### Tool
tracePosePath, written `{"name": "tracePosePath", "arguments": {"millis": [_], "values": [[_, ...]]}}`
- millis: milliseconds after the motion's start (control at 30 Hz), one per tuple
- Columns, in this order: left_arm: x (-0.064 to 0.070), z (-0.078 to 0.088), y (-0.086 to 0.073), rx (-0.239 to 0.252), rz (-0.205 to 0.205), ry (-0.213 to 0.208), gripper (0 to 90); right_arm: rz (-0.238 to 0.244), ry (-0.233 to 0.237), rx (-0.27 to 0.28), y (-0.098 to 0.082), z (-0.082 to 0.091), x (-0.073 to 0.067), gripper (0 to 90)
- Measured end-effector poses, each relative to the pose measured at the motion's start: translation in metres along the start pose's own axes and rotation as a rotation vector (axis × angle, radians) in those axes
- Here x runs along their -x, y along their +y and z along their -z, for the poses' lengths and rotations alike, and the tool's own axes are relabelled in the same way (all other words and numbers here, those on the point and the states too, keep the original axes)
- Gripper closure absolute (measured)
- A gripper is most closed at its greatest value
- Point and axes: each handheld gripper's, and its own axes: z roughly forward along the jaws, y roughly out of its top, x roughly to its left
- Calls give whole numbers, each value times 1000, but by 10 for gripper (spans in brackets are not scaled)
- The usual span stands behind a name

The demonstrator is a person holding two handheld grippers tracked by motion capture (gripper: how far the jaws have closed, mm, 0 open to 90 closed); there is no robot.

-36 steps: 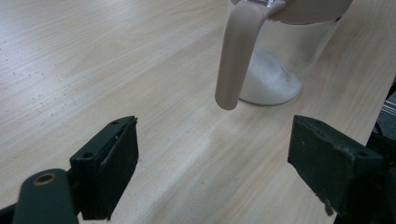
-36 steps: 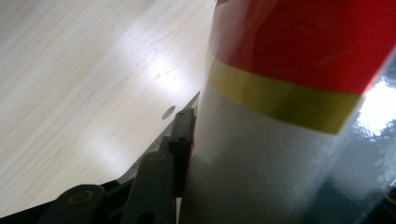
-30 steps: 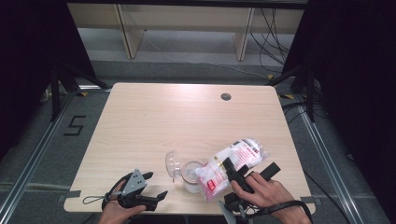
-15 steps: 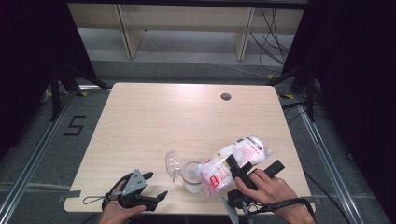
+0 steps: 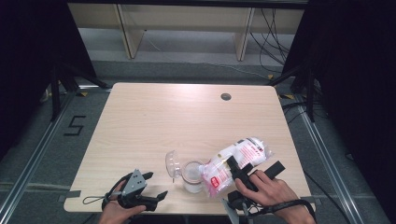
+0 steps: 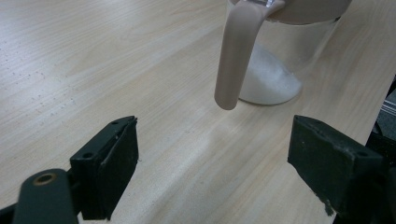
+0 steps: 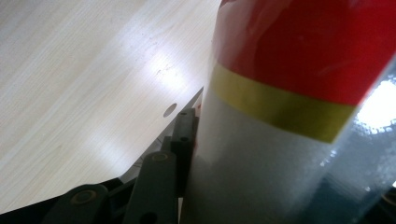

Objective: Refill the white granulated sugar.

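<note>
A pale wooden counter (image 5: 154, 126) stood on a grey floor between black curtains, with light wooden shelving along the far wall.

At the near edge, the left tongs (image 5: 148, 190) rested low on the counter by the person's left hand (image 5: 113, 213), jaws wide apart and holding nothing; the left gripper view showed bare wood between the two black pads. Just ahead of them stood a clear glass jar (image 5: 192, 176) with its hinged lid (image 5: 172, 164) tipped open to the left and a layer of white granules (image 6: 268, 77) in its bottom, heaped off-centre.

To the right, the right tongs (image 5: 239, 170) were closed on a clear plastic bag (image 5: 236, 161) of white granules with red and yellow printing. The bag lay tilted, its lower end over the jar's mouth and its upper end raised toward the right. It looked like a pour in progress, though no falling stream could be made out.

The bag would probably handle soft and slack, its weight shifting as the contents ran, so a hold around the middle, as here, seemed sound; the film looked smooth and could slip. The jar was likely rigid, breakable and light enough to be nudged.

Farther off, the counter carried a small dark cable hole (image 5: 226, 96) near its back edge.
</note>
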Motion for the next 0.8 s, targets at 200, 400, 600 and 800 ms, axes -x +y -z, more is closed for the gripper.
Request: {"name": "tracePosePath", "arguments": {"millis": [200, 400, 600, 800], "values": [[1, 0, 0, 3, 0, 7, 159, -2, -3, -3, 2, 0, 1, 698], [1, 0, 0, -2, -1, 0, 159, 83, -1, 20, 3, -2, 10, 703], [0, 0, 0, -1, -5, 0, 159, 63, 21, -1, 5, -2, 11, 706], [1, -1, 0, 6, 4, -2, 159, 58, 17, 6, 6, -3, 13, 709]]}}
